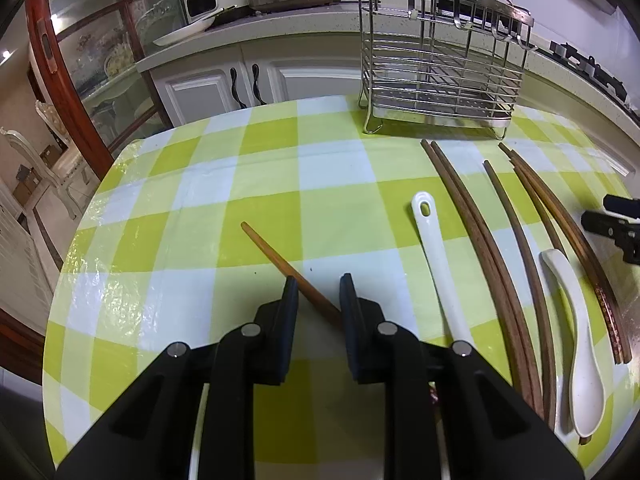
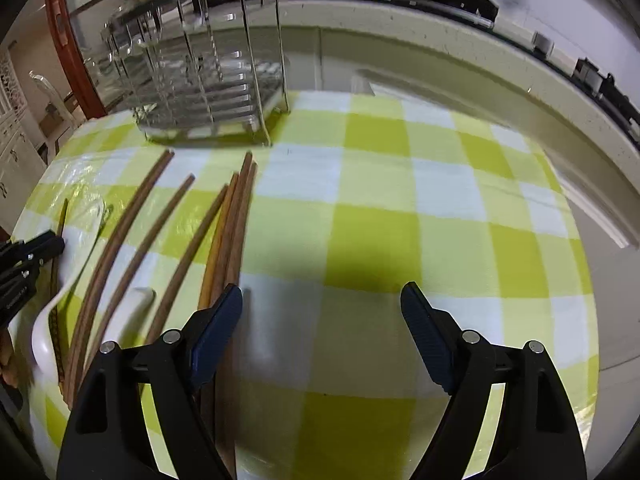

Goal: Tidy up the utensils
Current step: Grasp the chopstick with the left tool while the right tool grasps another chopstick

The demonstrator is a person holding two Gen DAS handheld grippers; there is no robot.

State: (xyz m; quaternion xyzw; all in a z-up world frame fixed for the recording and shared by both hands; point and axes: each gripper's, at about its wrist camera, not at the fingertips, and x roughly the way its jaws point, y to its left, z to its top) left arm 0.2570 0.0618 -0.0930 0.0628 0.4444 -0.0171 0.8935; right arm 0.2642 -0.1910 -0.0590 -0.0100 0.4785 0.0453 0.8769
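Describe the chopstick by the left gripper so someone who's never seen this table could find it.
Start at the steel wire utensil rack at the back of the green checked tablecloth. Come forward to the left gripper: a single chopstick runs diagonally between its fingers. It is lighter, orange-brown, and alone, left of the darker chopsticks.

Checkered table (image 1: 180, 208) being occupied: wire rack (image 1: 440, 76) upper right, chopsticks (image 1: 472, 248) and white spoons (image 1: 440, 268) lying right.
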